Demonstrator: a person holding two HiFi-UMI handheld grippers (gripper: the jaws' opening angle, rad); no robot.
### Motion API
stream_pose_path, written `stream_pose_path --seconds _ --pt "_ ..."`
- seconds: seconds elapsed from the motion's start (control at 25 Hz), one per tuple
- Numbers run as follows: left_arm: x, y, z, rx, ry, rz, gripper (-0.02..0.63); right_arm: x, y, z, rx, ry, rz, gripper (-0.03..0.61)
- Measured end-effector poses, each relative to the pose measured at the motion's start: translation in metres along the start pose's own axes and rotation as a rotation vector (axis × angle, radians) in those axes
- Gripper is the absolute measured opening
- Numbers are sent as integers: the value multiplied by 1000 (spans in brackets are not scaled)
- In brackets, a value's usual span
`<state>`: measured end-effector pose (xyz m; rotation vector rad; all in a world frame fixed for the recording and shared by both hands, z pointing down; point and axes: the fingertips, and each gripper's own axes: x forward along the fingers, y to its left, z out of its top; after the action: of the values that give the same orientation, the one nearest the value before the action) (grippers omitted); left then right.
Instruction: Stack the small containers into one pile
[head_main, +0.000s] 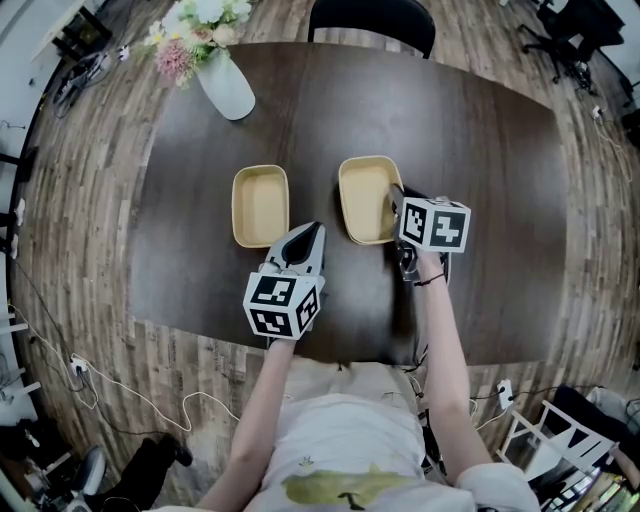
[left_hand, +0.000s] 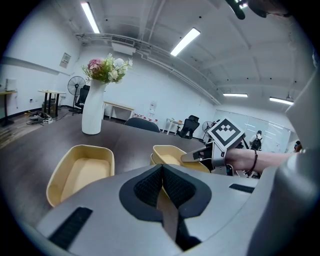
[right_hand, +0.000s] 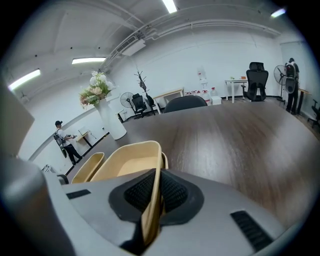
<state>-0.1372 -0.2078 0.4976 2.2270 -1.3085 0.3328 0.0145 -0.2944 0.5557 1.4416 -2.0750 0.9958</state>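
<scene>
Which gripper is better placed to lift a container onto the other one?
Right. The right gripper is clamped on the rim of the right container, while the left gripper is shut on nothing, just short of the left container.

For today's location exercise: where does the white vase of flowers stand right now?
In the head view the white vase of flowers stands near the far left edge of the dark wooden table, beyond the left beige rounded container.

Left gripper (head_main: 314, 230) fingers pressed together; right gripper (head_main: 394, 196) fingers clamped.
</scene>
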Motion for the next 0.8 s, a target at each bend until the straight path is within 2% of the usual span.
stream_pose_path --seconds 0.36,0.56,0.8 --pt "0 -4 -1 -1 -1 3 25 2 9 -1 -53 -3 54 42" --pt "1 -6 2 1 -7 7 25 2 18 0 -97 -15 69 151" --pt "-1 -9 4 3 -17 19 25 -4 17 5 -108 -65 57 227"
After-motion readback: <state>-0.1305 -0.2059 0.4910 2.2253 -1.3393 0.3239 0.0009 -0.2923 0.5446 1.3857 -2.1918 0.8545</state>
